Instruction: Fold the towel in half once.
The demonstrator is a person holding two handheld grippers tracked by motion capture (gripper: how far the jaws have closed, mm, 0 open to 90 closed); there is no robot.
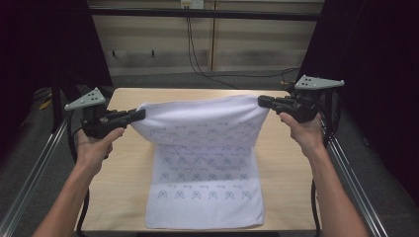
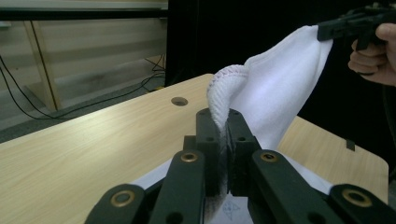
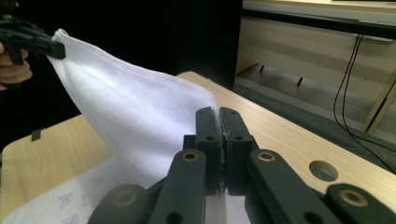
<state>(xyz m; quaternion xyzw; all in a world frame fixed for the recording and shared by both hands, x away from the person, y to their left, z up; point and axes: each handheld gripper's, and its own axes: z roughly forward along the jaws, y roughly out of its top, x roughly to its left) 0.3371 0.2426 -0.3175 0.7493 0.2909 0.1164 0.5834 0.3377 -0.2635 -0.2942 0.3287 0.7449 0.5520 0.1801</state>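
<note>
A white towel point(image 1: 202, 163) printed with small blue figures lies with its near half flat on the wooden table point(image 1: 128, 163). Its far edge is lifted above the table and stretched between the two grippers. My left gripper point(image 1: 142, 114) is shut on the far left corner of the towel point(image 2: 261, 93), whose hem bunches between the jaws point(image 2: 223, 128). My right gripper point(image 1: 261, 100) is shut on the far right corner, with the towel point(image 3: 135, 112) hanging away from its closed jaws point(image 3: 219, 121). Each gripper view shows the other hand holding the opposite corner.
The table has a round hole point(image 2: 179, 101) near its far edge. Metal rails point(image 1: 29, 168) run along both sides of the table. Black cables point(image 1: 197, 64) trail over the floor behind it, in front of a pale wall.
</note>
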